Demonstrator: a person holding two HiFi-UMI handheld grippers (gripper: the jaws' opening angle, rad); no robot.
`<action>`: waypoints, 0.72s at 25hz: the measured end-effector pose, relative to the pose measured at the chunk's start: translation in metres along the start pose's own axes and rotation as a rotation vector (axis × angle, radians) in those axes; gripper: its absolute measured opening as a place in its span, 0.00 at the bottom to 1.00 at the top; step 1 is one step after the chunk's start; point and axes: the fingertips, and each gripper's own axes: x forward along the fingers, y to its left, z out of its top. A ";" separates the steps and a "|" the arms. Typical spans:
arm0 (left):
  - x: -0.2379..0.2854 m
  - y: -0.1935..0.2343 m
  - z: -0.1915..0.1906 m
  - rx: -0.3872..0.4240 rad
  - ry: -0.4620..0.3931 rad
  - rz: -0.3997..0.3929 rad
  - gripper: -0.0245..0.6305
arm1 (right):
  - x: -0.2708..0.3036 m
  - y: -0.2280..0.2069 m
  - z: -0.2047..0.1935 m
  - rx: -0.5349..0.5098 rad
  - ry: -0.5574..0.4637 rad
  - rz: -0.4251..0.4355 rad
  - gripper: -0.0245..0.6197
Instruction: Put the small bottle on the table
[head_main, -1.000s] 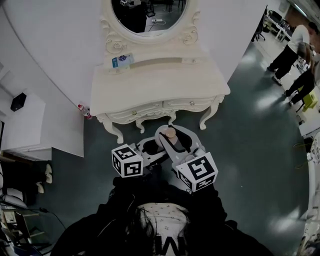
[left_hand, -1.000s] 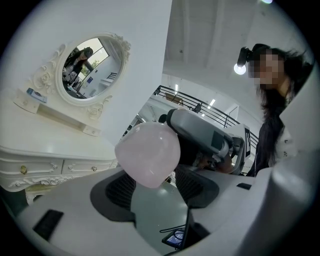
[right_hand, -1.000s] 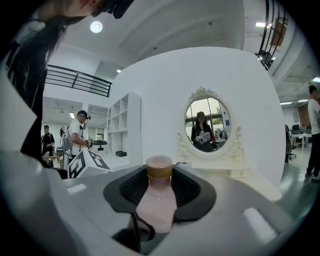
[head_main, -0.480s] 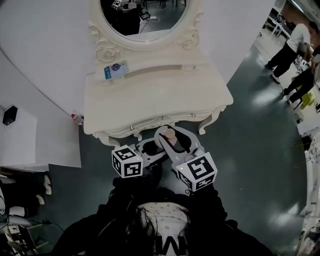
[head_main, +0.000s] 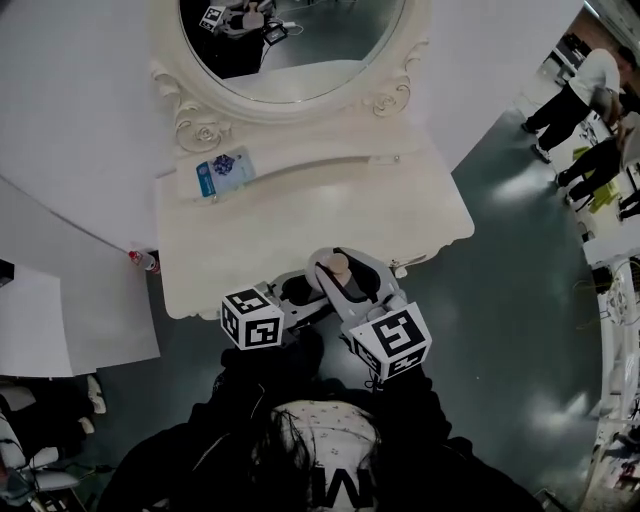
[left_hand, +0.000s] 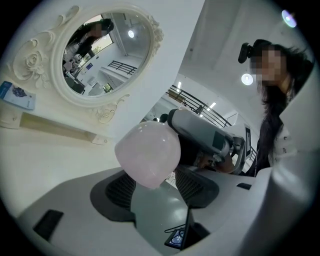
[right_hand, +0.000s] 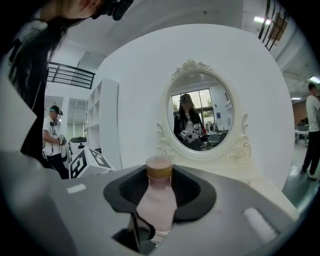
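Observation:
The small pink bottle (right_hand: 157, 202) with a tan cap stands between the dark pads of my right gripper (right_hand: 159, 186), which is shut on it. In the head view the bottle (head_main: 339, 266) and right gripper (head_main: 342, 275) hover over the front edge of the cream dressing table (head_main: 300, 230). My left gripper (head_main: 292, 292) sits just to the left and points at the bottle. In the left gripper view the bottle (left_hand: 147, 152) looms as a pink round shape just above my left gripper (left_hand: 155, 187), whose jaws stand apart with floor showing between them.
An oval mirror (head_main: 290, 40) in a carved frame rises at the table's back. A blue and white packet (head_main: 225, 172) leans on the back ledge at the left. A red-capped bottle (head_main: 143, 261) lies on the floor left of the table. People (head_main: 575, 100) stand far right.
The view has moved toward the dressing table, so both grippers now reach over its front edge. The bottle stays in the right gripper, and the left gripper keeps its place beside it.

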 end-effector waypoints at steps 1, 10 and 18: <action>-0.001 0.008 0.005 -0.001 0.006 -0.007 0.39 | 0.009 -0.004 0.001 0.003 0.003 -0.008 0.27; -0.001 0.055 0.037 -0.009 0.039 -0.081 0.39 | 0.062 -0.027 0.009 -0.003 0.024 -0.092 0.27; 0.003 0.070 0.050 -0.017 0.041 -0.109 0.39 | 0.080 -0.040 0.013 -0.011 0.036 -0.115 0.27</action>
